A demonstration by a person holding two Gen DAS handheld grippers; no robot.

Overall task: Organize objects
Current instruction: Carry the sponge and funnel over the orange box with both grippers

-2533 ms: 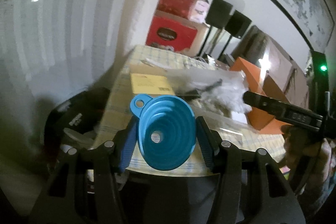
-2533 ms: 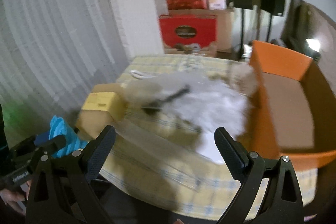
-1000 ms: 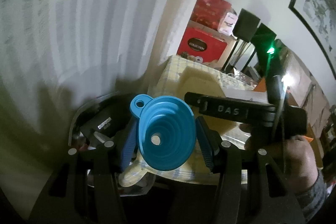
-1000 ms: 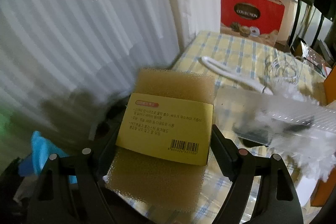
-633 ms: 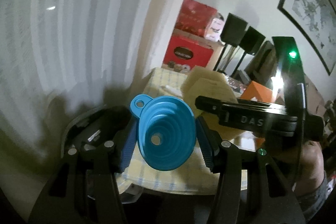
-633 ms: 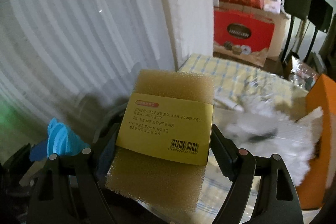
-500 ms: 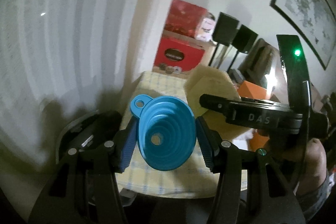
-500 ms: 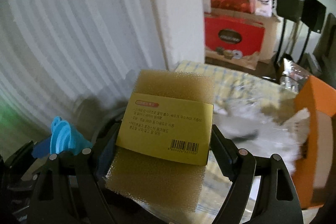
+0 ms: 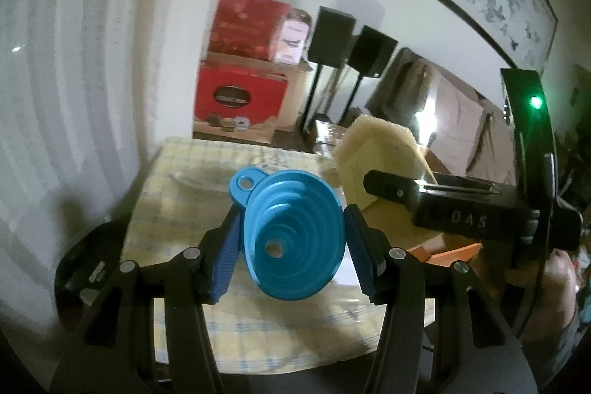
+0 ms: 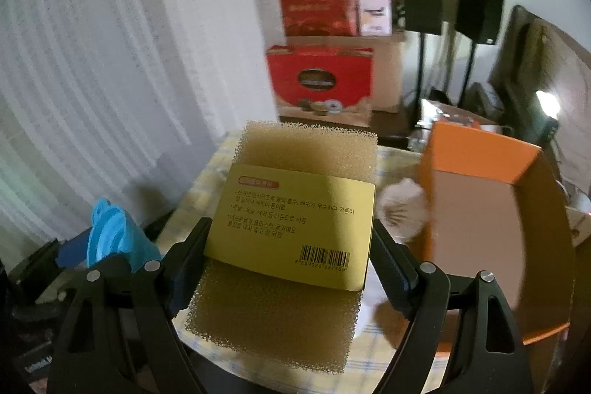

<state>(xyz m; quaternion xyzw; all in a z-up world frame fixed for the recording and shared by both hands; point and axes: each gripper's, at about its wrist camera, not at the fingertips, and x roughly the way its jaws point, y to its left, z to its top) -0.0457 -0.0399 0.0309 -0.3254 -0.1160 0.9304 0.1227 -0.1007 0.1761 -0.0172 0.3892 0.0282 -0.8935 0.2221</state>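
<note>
Left gripper [image 9: 291, 239] clamps ribbed funnel [image 9: 295, 239]; right gripper [image 10: 290, 261] seemingly squeezes porous sponge [image 10: 295, 209]

A table [image 10: 373, 351] covered with a yellow cloth checked in pale blue carries the things; in the left wrist view the same table [image 9: 177, 205] shows its rounded near edge and its far left corner close to the white curtain. On its right side sits 1 open orange box [image 10: 480, 228], its brown inside facing up, and the box's near orange edge [image 9: 458, 252] peeks out in the left wrist view. Just left of the box, a white fluffy item [image 10: 402, 209] lies on the cloth, touching or nearly touching the box wall. A pale, blurred object [image 9: 195, 181] lies toward the table's far left side; what it is cannot be told.
</note>
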